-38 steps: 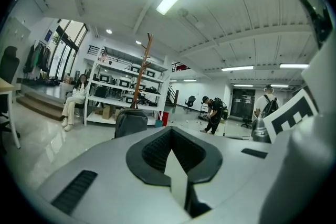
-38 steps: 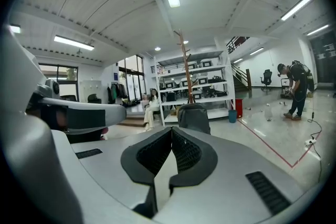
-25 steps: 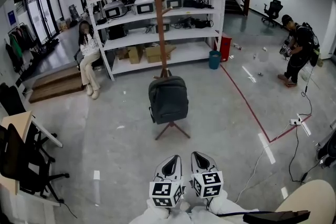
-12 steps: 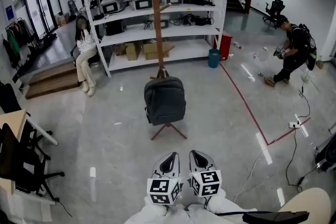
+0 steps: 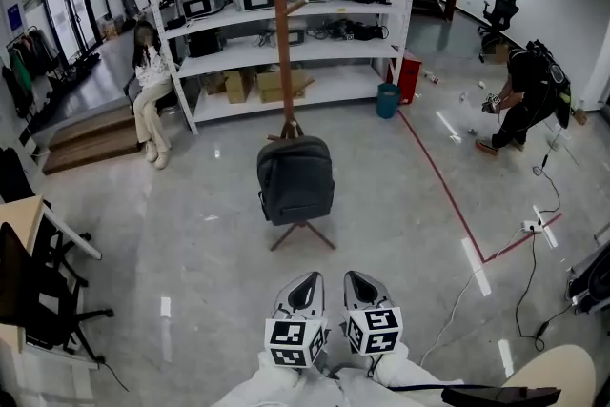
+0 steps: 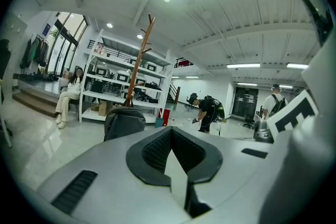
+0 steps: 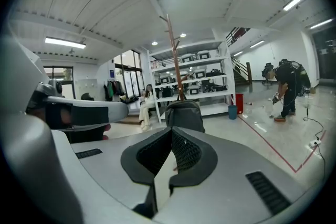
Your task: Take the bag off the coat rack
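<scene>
On coat rack (image 5: 282, 33), bag (image 5: 296, 181) hanging upright — long axis vertical, handle up

A lab: equipment-laden shelving (image 5: 353, 83), taped concrete floor (image 5: 191, 224).

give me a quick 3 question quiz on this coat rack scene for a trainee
1. True or false: the dark backpack hangs on the wooden coat rack.
2. The left gripper and right gripper are: A) both shut and empty, B) both shut on the backpack, C) both wide open.
3. Fill in: in the head view, the seated person is at the ___ end of the shelving.

Key: 1 true; 2 A; 3 left.
</scene>
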{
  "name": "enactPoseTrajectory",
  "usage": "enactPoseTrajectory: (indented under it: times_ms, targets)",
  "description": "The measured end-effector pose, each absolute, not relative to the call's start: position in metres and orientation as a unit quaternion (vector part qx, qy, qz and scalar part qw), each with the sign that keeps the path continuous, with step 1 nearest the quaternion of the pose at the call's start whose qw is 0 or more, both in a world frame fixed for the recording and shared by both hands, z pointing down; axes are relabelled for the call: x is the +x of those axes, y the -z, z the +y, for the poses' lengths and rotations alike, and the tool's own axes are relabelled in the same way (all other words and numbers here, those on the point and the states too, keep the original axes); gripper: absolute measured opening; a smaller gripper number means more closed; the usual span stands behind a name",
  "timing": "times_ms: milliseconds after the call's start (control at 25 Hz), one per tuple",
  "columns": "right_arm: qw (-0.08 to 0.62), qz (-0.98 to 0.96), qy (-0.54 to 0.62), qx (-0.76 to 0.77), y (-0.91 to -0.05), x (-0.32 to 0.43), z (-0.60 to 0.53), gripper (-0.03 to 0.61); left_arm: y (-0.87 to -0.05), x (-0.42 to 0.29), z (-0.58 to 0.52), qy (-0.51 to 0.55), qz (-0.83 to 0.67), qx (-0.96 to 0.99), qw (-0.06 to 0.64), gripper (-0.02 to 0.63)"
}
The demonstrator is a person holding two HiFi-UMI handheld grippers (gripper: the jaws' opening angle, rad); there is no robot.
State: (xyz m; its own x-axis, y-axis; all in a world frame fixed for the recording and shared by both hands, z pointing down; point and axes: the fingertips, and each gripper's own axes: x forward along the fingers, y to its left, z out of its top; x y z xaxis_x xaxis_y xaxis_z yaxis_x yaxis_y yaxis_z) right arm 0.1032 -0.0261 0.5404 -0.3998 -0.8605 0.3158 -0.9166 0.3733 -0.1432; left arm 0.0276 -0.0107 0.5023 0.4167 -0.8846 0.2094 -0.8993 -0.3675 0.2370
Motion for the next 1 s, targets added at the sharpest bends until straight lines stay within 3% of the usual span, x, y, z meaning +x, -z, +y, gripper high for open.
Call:
enactPoseTrajectory:
  times_ms: [1000]
  targets:
    - [0.098,-0.82,-0.139,0.547,-0.538,0.08,-0.139,0.012,-0.503,0.007,-0.128,-0.016,-0.532,0.833,0.153,0.002]
